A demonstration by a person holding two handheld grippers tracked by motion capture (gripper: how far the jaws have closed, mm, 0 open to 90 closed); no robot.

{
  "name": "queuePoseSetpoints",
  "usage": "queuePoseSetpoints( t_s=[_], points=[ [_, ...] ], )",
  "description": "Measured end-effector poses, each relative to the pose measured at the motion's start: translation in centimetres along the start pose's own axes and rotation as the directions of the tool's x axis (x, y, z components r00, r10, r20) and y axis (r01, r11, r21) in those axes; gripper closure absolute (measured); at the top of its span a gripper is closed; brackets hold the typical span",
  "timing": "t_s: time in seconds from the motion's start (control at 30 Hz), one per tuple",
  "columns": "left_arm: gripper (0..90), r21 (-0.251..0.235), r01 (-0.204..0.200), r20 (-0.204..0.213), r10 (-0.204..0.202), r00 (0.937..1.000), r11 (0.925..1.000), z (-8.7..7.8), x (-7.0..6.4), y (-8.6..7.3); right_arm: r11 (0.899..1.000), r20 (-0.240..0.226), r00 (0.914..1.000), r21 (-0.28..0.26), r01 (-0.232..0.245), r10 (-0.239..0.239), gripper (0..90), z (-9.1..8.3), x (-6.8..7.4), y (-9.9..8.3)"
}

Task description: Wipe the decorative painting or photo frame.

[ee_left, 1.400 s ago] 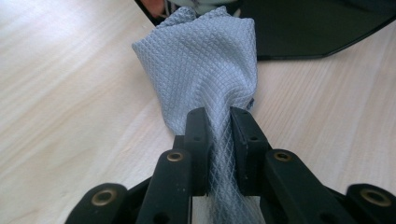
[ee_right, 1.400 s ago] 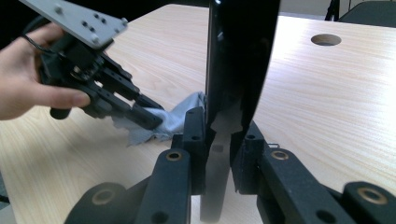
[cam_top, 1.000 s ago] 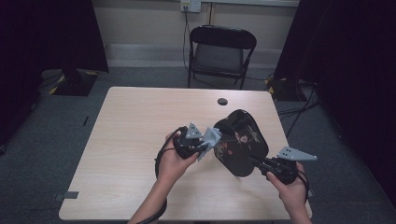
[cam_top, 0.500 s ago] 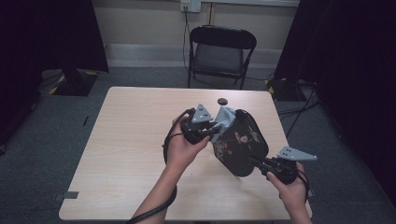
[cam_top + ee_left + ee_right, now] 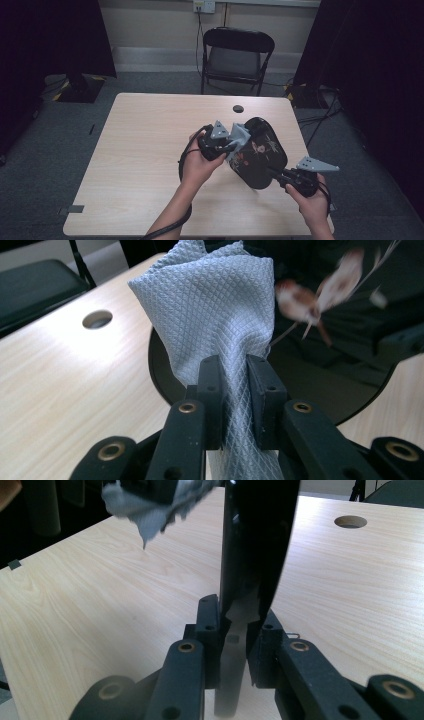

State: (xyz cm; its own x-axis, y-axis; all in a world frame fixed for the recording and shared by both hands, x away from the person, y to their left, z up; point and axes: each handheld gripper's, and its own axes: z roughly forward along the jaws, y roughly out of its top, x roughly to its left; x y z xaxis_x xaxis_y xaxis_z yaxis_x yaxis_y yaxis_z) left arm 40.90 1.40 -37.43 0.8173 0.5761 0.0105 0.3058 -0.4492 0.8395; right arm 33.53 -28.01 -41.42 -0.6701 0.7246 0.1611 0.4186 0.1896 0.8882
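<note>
Since half a second earlier, my left gripper (image 5: 231,145) had drawn back toward me, clenched on the grey cloth (image 5: 220,315) against the black tray (image 5: 257,152). My right gripper (image 5: 280,178) clamped that tray's near edge, tilted above the table (image 5: 145,135).

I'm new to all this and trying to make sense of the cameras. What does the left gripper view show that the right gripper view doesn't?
Left gripper view alone: its jaws shut on the grey cloth, whose diamond weave is clear, and the floral pattern on the black tray.

Right gripper view alone: the tray seen edge-on, clamped by its rim between the jaws, with the cloth farther off.

Both: the wooden table and its round hole.
</note>
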Motion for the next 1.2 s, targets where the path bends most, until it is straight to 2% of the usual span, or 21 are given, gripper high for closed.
queuePoseSetpoints(
  t_s=[0.3,0.47,0.57,0.7,0.87,1.1,1.2],
  points=[
    [78.1,0.046,0.004,0.019,-0.005,0.9998,0.9989,1.5,-0.5,-2.1,1.000,0.001,1.0000,-0.001,0.000,0.000,78.9,0.0,0.0,0.0],
    [78.2,0.089,0.002,0.022,-0.003,0.9998,0.9960,2.5,-0.8,-3.6,1.000,0.000,1.0000,-0.001,-0.001,0.001,78.9,0.0,0.0,0.0],
    [78.2,0.113,0.012,0.030,-0.016,0.9994,0.9935,3.1,-1.0,-4.6,1.000,0.001,1.0000,-0.001,-0.001,0.001,78.9,0.0,0.0,0.0],
    [78.2,0.150,0.020,0.033,-0.025,0.9991,0.9885,3.8,-1.2,-5.9,1.000,0.001,1.0000,-0.002,-0.001,0.001,78.9,0.0,0.0,0.0],
    [78.1,0.213,0.023,0.046,-0.034,0.9984,0.9767,4.4,-1.3,-7.2,1.000,0.000,1.0000,-0.001,-0.001,0.001,78.9,0.0,0.0,0.0],
    [78.1,0.246,0.028,0.061,-0.045,0.9972,0.9688,4.5,-1.5,-8.2,1.000,-0.001,1.0000,-0.002,-0.003,0.003,78.9,0.0,0.0,0.0],
    [78.1,0.271,0.015,0.070,-0.035,0.9969,0.9625,4.4,-1.6,-8.6,1.000,-0.001,1.0000,-0.002,-0.003,0.003,78.9,0.0,0.0,0.0]
  ],
)
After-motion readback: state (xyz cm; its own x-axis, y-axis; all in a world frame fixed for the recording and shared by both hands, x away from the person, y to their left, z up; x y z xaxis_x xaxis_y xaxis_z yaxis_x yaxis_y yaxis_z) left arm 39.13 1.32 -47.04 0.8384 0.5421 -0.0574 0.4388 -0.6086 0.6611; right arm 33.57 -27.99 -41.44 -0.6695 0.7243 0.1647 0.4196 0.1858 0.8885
